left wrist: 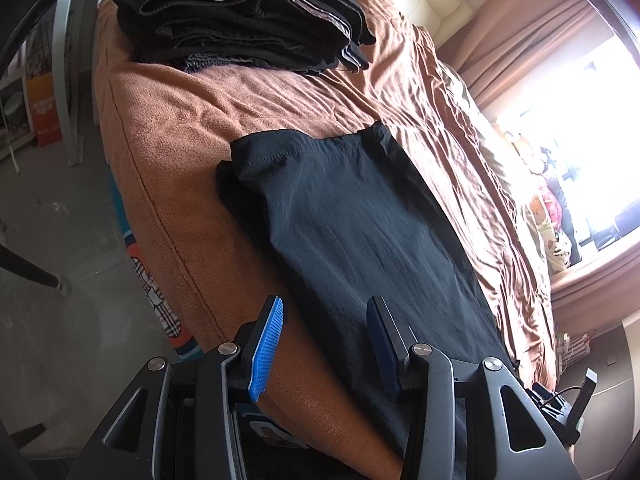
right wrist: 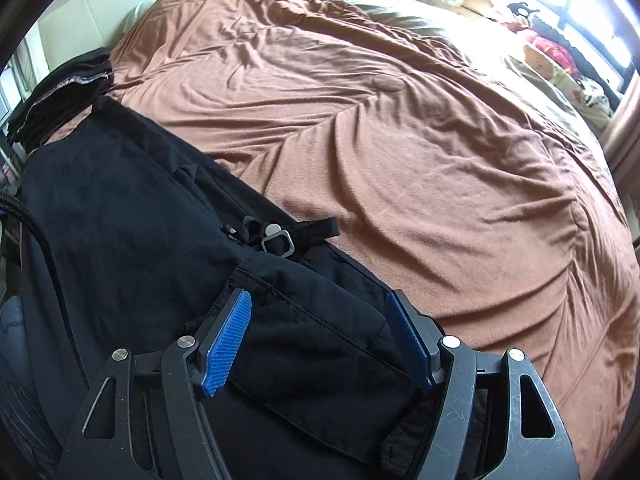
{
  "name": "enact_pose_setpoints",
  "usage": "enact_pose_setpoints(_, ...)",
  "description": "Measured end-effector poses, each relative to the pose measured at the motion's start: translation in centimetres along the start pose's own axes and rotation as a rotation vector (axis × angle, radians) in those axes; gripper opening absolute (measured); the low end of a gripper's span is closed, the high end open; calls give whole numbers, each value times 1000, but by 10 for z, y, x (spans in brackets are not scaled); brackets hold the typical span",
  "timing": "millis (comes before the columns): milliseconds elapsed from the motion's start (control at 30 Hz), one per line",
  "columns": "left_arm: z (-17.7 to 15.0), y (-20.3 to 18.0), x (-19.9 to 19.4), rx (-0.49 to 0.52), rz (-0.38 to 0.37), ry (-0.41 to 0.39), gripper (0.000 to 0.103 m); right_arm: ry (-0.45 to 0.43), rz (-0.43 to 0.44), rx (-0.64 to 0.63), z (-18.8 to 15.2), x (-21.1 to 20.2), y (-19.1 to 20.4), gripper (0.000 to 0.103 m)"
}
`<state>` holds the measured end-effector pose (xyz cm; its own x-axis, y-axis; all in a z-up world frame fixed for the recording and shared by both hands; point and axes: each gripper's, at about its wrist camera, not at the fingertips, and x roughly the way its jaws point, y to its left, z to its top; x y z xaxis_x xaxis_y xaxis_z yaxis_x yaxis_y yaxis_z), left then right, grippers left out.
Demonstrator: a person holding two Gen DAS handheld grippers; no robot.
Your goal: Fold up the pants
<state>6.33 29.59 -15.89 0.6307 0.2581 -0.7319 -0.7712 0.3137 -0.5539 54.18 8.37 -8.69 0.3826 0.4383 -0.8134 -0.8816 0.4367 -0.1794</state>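
Two grippers sit low over the pants, which lie along the near edge of the bed. Left gripper: jaws apart, nothing pinched, one pad over the brown blanket, other over the fabric. Right gripper: jaws apart, straddling a bunched waistband/pocket bit, pads not pressing. Metal buckle just beyond. Farther off, w/ the headboard behind, a stack of folded dark clothes.

Black pants on rust-brown bedspread; blue ribbed fingers; black folded stack.
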Motion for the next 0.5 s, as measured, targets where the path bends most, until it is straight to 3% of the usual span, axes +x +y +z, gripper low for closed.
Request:
enact_pose_setpoints(67,0,1,1,-5,7,-1,46,13,-1,-37,6,9,0,69)
enact_pose_setpoints(133,0,3,3,-12,13,1,46,26,33,-54,11,19,-2,62)
enact_pose_setpoints(200,0,4,5,-21,15,5,46,60,61,-66,15,31,-4,48)
enact_pose_setpoints(267,0,5,6,-29,10,8,46,87,82,-85,15,40,-5,43)
enact_pose_setpoints(500,0,6,12,-25,19,16,46,150,142,-115,18,57,-10,43)
